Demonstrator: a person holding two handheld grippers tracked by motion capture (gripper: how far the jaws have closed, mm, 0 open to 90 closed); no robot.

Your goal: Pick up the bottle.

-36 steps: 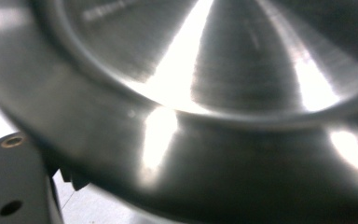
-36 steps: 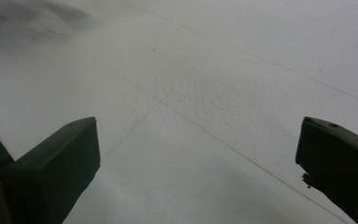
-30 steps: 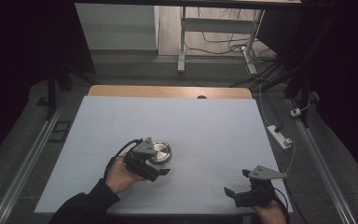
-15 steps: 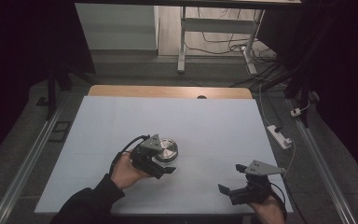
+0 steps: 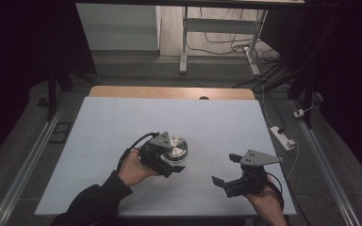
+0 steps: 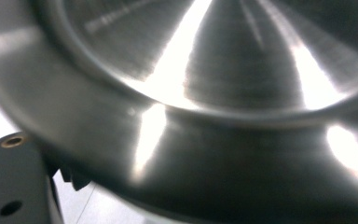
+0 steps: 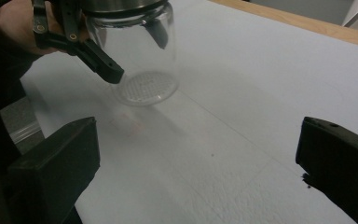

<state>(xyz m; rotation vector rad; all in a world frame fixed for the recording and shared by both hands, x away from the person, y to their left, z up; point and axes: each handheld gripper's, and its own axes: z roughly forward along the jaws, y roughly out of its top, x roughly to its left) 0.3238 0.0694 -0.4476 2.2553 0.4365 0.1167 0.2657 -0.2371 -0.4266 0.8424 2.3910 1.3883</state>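
Near the middle of the white counter (image 5: 122, 127), your left gripper (image 5: 172, 165) is clenched on the steel lid of a clear glass jar (image 7: 142, 60). From the high view you see that lid (image 5: 178, 147) as a shiny disc just past the gripper's grey plate; in the left gripper view the brushed metal rim (image 6: 177, 154) sits hard up against the lens, with 1 black jaw at the lower left corner.

What has changed in the last second: the jar has come off the counter. The right gripper view shows its patterned base (image 7: 144, 87) hanging clear of the surface, a soft shadow beneath it – so the lift has started and the grip is carrying the weight. The left hand (image 5: 134, 168) has also drifted a little away from you compared with the earlier pictures.

Your right gripper (image 5: 228, 169) has risen too and moved slightly inward. Its 2 jaws stand wide apart with nothing between them, aimed toward the jar but well short of it.

My reading – you are bringing the jar up so the free gripper can take the glass body while the left one works the lid. Glass is slick, so I'd close the right jaws squarely on the body before you twist or let go.
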